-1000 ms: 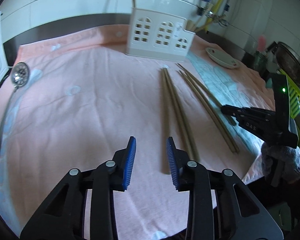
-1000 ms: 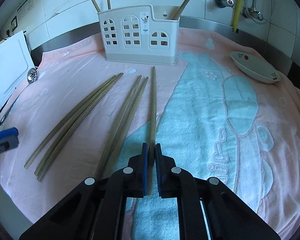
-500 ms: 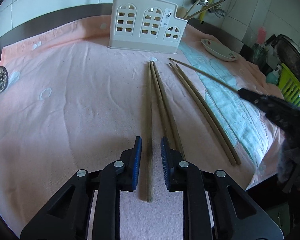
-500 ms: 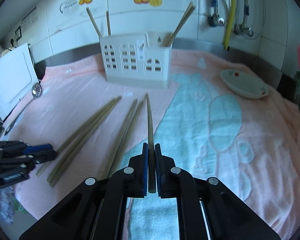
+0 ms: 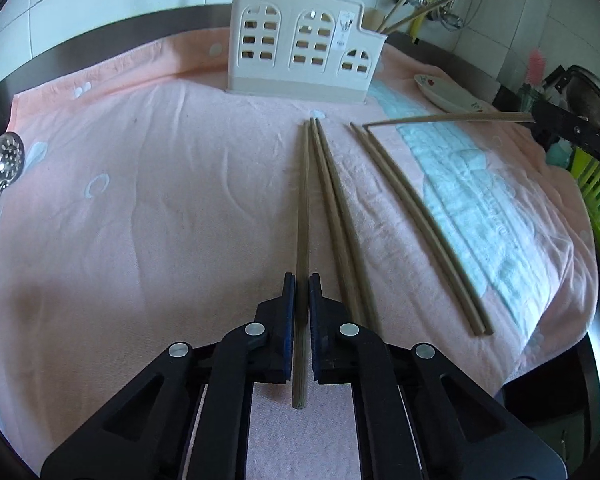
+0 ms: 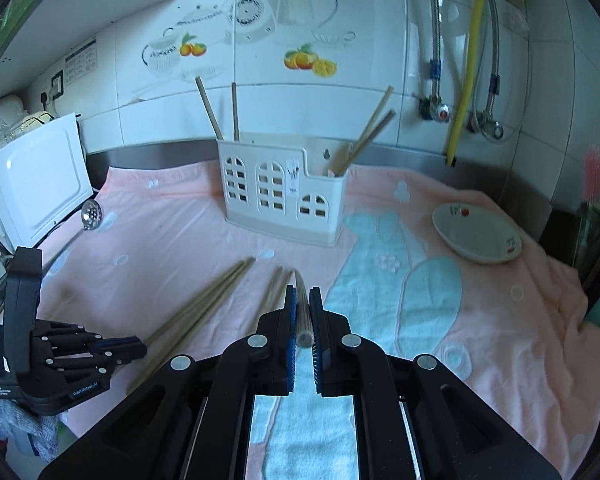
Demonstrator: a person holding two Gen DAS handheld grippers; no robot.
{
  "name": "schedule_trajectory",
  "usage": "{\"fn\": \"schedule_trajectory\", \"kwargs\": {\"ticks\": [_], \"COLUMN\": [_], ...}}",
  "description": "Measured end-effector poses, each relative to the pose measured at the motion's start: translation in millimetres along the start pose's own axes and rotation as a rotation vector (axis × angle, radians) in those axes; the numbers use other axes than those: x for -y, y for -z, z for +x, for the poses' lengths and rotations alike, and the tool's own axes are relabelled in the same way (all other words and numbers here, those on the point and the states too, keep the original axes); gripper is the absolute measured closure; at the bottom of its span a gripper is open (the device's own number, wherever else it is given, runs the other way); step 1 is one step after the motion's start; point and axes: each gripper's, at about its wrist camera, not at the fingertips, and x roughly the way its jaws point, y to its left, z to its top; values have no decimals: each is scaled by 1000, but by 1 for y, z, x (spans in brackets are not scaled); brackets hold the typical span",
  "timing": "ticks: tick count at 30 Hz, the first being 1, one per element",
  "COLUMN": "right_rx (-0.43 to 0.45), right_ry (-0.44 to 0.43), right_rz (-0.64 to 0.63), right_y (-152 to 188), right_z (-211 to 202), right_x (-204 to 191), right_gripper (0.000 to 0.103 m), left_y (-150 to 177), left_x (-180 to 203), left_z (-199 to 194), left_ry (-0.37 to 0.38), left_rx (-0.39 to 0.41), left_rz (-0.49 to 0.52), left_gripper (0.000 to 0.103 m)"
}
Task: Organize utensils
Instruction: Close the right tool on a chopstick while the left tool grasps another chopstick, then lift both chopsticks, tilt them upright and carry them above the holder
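A pink towel (image 5: 140,208) is spread over a kitchen counter. The left gripper (image 5: 302,292) is clamped on the near end of one long wooden chopstick (image 5: 303,208), which lies flat beside two others (image 5: 336,216). The right gripper (image 6: 303,312) is closed around a second chopstick (image 5: 448,119), held raised above the towel. A white utensil holder (image 6: 284,188) with chopsticks in it is seen at the back, and a small dish (image 6: 476,236) to its right.

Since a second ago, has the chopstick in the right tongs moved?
Yes. The chopstick in the right tongs has lifted off the towel, tip toward the holder.
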Motion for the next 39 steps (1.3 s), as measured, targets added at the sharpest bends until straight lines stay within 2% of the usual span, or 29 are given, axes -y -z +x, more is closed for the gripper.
{"fn": "schedule_trajectory", "kwargs": {"ticks": [2,9,12,16,21,27,32,39], "right_rx": [6,3,-6,-24,-45,-39,4,73], "right_ry": [-4,-16,-27,-48,-72,-69,-68,-21], "right_rz": [-9,-48,-57,-58,-49,-55,-23,3], "right_y": [-4,-22,-33,-48,-73,-121,-163,-225], "right_z": [-2,-4,0,5,13,14,13,20], "right_x": [-1,-6,-5,-3,4,16,29,40], "right_gripper": [97,97,97,97,97,97,97,97], "left_y": [-5,-41,-59,-77,-99,-123,-142,-168], "left_x": [1,0,0,5,7,9,5,7], "left_z": [-7,-56,-70,-80,-80,-77,-77,-90], "left_ry": [7,30,48,35,37,47,51,54], "left_rx": [16,148,184,220,222,213,217,256], "left_rz": [0,26,39,76,95,116,111,130], "left_gripper": [97,97,97,97,97,97,97,97]}}
